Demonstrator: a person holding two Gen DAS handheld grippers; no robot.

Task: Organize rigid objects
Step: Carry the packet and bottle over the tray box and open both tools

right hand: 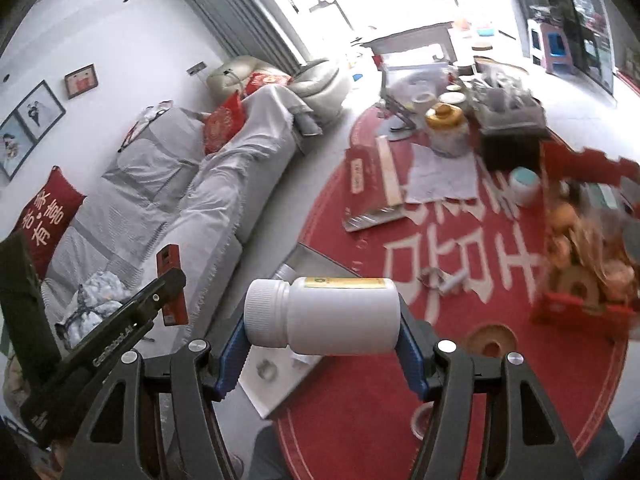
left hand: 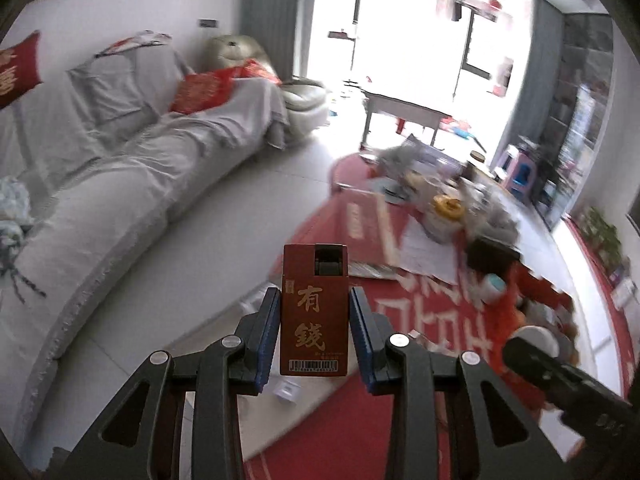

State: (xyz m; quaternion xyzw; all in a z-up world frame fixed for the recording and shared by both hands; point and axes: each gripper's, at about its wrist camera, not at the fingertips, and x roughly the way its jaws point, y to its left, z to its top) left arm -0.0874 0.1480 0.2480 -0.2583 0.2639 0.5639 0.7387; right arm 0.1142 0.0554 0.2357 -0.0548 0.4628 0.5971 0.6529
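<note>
In my left hand-held gripper (left hand: 314,328) I have a dark red box (left hand: 313,312) with gold Chinese characters and a barcode, standing upright between the blue pads (left hand: 269,336); the pads look pressed to its sides, lifted off the red counter (left hand: 348,432) below. My right hand-held gripper (right hand: 322,344) pinches a white plastic bottle (right hand: 324,314) lying crosswise, its ribbed cap (right hand: 266,312) toward the left finger, its base against the right. Ahead of this hand-held gripper, across the counter, lie a flat red package (right hand: 366,188), white paper (right hand: 440,176) and a gold-lidded jar (right hand: 446,128), all blurred. To the left, beyond the counter, a grey-covered sofa (right hand: 208,192) carries red cushions (right hand: 222,128).
</note>
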